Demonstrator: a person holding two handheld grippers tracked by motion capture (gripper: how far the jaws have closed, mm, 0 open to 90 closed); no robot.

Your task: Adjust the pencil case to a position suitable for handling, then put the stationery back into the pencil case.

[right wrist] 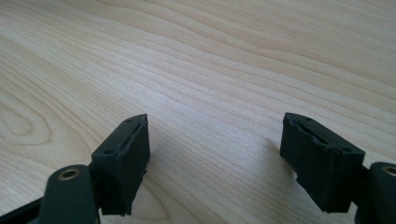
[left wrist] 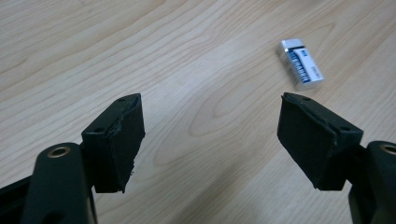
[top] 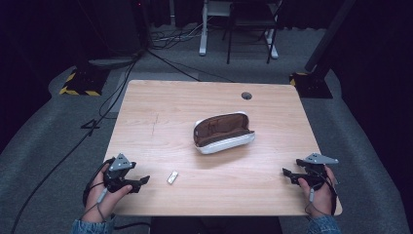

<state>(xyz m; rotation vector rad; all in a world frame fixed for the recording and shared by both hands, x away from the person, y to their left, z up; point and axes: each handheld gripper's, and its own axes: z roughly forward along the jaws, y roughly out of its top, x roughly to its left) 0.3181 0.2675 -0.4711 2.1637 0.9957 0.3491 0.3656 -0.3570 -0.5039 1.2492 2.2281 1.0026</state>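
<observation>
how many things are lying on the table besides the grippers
2: an open pencil case near the table's middle, and a small eraser near the front edge, just ahead of the left gripper.

A light wooden surface (top: 160,122) is standing on grey carpet (top: 44,131); black cables (top: 73,141) are trailing across the floor at left; a dark chair (top: 251,22) and white table legs (top: 203,29) are standing beyond; darkness is surrounding the room's edges; yellow-black striped bases (top: 80,83) are flanking the far corners.
</observation>
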